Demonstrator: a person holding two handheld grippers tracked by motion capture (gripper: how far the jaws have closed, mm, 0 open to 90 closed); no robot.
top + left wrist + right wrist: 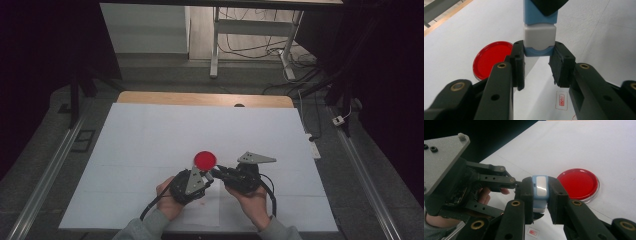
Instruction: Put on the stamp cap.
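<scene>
A small blue and white stamp-like block is held in the air between both grippers. My left gripper has its jaws closed on the block's light blue end. My right gripper is shut on the other part of the block, its white face turned up. In the right gripper view the left gripper comes in from the left and meets the block. In the high view the left gripper and right gripper meet tip to tip near the table's front.
A round red dish lies flat on the white sheet just beyond the grippers, also seen as dish and dish. A small red printed mark is on the paper below them. The wooden table edge runs along the back.
</scene>
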